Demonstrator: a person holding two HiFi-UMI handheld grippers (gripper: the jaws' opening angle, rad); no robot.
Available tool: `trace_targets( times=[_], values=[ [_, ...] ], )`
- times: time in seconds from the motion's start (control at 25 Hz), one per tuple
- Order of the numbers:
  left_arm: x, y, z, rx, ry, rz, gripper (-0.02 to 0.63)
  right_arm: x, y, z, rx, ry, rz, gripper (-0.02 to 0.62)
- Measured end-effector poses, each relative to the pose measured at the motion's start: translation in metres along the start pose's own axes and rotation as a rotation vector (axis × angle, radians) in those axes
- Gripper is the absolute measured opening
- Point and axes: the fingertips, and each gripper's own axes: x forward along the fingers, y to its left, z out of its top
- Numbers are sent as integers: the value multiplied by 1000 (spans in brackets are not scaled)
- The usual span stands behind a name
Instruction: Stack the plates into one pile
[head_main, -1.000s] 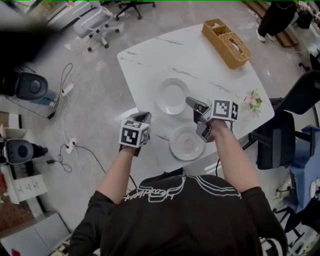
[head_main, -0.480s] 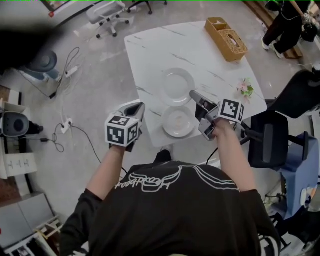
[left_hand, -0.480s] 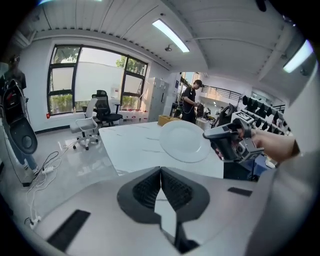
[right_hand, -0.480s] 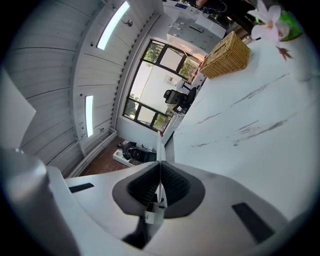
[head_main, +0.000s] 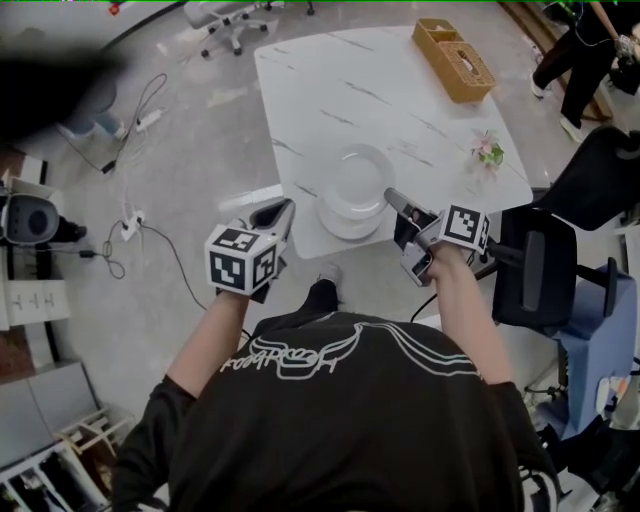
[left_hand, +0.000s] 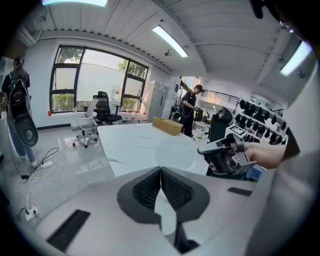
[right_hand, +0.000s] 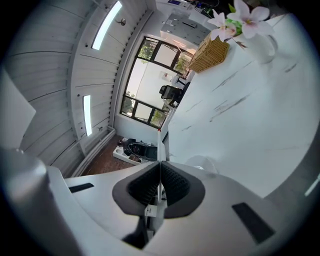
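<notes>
Two white plates (head_main: 357, 180) lie near the front edge of the white marble table (head_main: 330, 80). The near plate (head_main: 343, 226) shows only as a crescent against the far one, and I cannot tell whether they overlap. My left gripper (head_main: 278, 212) hangs off the table's front left corner, jaws shut and empty (left_hand: 160, 172). My right gripper (head_main: 390, 195) points at the plates' right rim from just off the table edge, also shut with nothing in it (right_hand: 159, 167). The left gripper view shows one plate (left_hand: 175, 154) with the right gripper (left_hand: 202, 150) beside it.
A wicker basket (head_main: 455, 55) stands at the table's far right corner and a small vase of flowers (head_main: 487, 150) near its right edge. A black chair (head_main: 545, 280) is close on my right. Cables (head_main: 130, 230) trail on the floor at left. A person (head_main: 590, 50) stands beyond the table.
I have backed away from the table, and both grippers have come off it toward my body. The two plates, clearly apart before, now appear pressed together in the view.
</notes>
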Motion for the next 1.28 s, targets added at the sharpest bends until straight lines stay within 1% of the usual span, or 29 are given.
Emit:
trace_targets(
  times=[0.16,0.44,0.68,0.84,0.96,1.08,1.12,1.16,1.2,1.24,1.28],
  values=[
    [-9,-7,-14,-8,7,9,24,-2,-15,-18,24,27,-10,32],
    [-17,-8,-37,-32,20,25,25,3,-43,-43,72,66,-54,32],
    [-16,-6,-50,-19,28,39,24,10,-59,-48,104,68,-53,32],
    [-12,-3,-58,-27,33,42,25,14,-66,-47,87,66,-80,32],
    [-10,0,-65,-6,41,57,25,16,-67,-47,37,81,-100,34],
    [-7,0,-69,31,51,67,25,18,-67,-50,-54,115,-132,37],
    [-6,-1,-69,36,49,65,25,18,-66,-51,-90,129,-135,50],
    [-4,-2,-69,39,46,62,25,19,-64,-53,-131,148,-136,102],
    [-3,-4,-68,42,44,59,25,20,-62,-56,-178,173,-138,167],
    [-2,-6,-68,47,43,56,25,20,-61,-59,-234,206,-143,209],
    [-2,-7,-68,52,42,53,25,21,-61,-63,-301,245,-152,221]
  ],
)
